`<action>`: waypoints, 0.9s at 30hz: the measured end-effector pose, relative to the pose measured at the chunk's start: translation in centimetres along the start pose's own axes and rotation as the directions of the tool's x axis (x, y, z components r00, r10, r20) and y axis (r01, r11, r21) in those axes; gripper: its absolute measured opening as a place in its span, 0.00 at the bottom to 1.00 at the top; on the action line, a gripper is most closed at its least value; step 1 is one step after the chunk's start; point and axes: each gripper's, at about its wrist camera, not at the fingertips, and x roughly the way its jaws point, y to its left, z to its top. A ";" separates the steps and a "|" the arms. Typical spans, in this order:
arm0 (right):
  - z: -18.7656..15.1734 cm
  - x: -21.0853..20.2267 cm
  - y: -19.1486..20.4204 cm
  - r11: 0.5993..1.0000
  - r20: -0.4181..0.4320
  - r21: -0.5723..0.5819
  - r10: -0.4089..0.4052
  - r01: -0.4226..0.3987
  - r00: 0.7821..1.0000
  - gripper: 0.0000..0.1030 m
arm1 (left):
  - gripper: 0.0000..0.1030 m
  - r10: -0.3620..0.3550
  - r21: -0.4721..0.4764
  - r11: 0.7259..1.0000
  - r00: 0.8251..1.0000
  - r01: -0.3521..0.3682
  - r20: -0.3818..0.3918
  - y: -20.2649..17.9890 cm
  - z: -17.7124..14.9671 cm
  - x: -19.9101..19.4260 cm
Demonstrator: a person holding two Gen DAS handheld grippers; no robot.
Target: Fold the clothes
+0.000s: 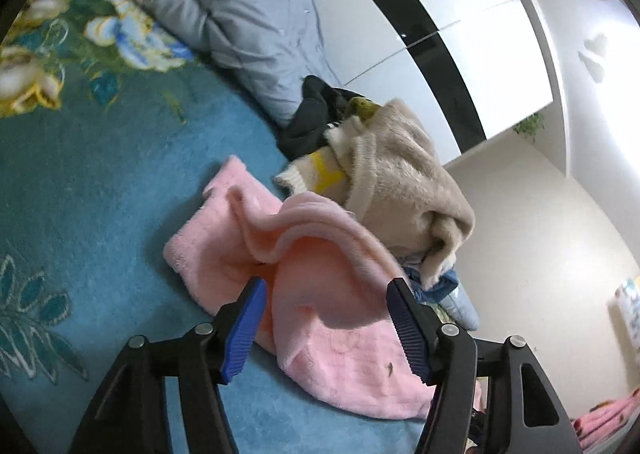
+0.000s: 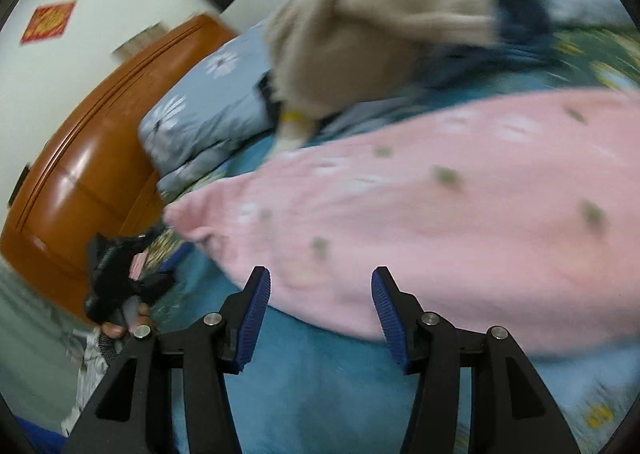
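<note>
The bed (image 1: 100, 174) in teal spreads under both tools. The pink garment (image 1: 320, 294) lies crumpled just ahead of the left tool (image 1: 326, 286), whose jaws gape, one fold between them unpinched. The beige sweater (image 1: 400, 174) is heaped beyond. The right tool (image 2: 320, 278) is released too, pink cloth just in front.

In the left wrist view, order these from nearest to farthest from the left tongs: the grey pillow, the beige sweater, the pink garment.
1. Pink garment: lying between the open left tongs.
2. Beige sweater: just behind it, to the right.
3. Grey pillow: far back, upper left.
</note>
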 end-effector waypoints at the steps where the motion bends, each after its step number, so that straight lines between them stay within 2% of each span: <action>1: -0.4 -1.0 -1.0 1.000 0.015 0.025 -0.008 0.007 1.000 0.53 | 0.66 -0.002 0.015 1.000 1.000 0.002 0.003 -0.3 -0.1 -0.2; 4: -1.5 -3.5 -3.7 0.995 0.064 0.098 -0.025 0.019 0.998 0.53 | 0.72 0.028 0.058 0.998 1.000 -0.027 -0.003 -0.7 -0.3 0.1; 7: -2.5 -5.2 -6.0 0.985 0.109 0.174 -0.041 0.022 0.993 0.53 | 0.71 0.115 0.097 0.989 0.993 -0.114 -0.004 -0.8 -0.4 1.4; 9: -3.2 -6.0 -7.5 0.972 0.126 0.234 -0.046 0.015 0.991 0.53 | 0.67 0.163 0.119 0.979 0.987 -0.163 0.007 -0.9 -0.2 2.1; 10: -3.5 -6.3 -8.2 0.966 0.132 0.258 -0.053 0.017 0.990 0.53 | 0.61 0.183 0.127 0.975 0.983 -0.183 0.011 -0.9 0.0 2.4; 12: -4.1 -7.2 -9.3 0.956 0.141 0.294 -0.069 0.025 0.988 0.53 | 0.22 0.209 0.127 0.970 0.978 -0.207 -0.002 -1.1 0.8 3.4; 14: -4.5 -8.1 -10.3 0.946 0.156 0.323 -0.082 0.028 0.984 0.53 | 0.13 0.227 0.132 0.966 0.974 -0.222 -0.021 -1.9 1.9 4.6; 16: -4.6 -8.9 -11.0 0.938 0.173 0.345 -0.090 0.025 0.981 0.53 | 0.11 0.201 0.161 0.968 0.979 -0.192 -0.043 -3.4 3.1 5.6; 19: -4.5 -9.5 -11.5 0.932 0.195 0.362 -0.095 0.019 0.976 0.53 | 0.09 0.033 0.230 0.973 0.996 -0.013 -0.082 -8.2 5.6 6.5; 20: -4.3 -9.7 -11.6 0.932 0.199 0.363 -0.098 0.019 0.975 0.53 | 0.09 -0.058 0.261 0.963 0.997 0.071 -0.057 -10.2 6.8 5.6; 21: -4.3 -10.0 -11.6 0.932 0.205 0.361 -0.100 0.020 0.974 0.53 | 0.09 -0.114 0.274 0.954 0.993 0.118 -0.033 -11.1 7.4 4.8; 24: -4.4 -10.9 -11.9 0.934 0.223 0.357 -0.103 0.016 0.969 0.53 | 0.09 -0.168 0.294 0.945 0.983 0.140 0.071 -11.5 9.1 1.8; 26: -4.8 -11.2 -12.5 0.928 0.229 0.372 -0.108 0.016 0.967 0.53 | 0.09 -0.014 0.227 0.974 0.999 0.007 0.032 -7.0 7.9 2.8; 27: -5.1 -11.1 -12.9 0.921 0.231 0.388 -0.107 0.010 0.967 0.53 | 0.09 0.062 0.195 0.979 0.998 -0.062 0.009 -4.8 7.4 3.3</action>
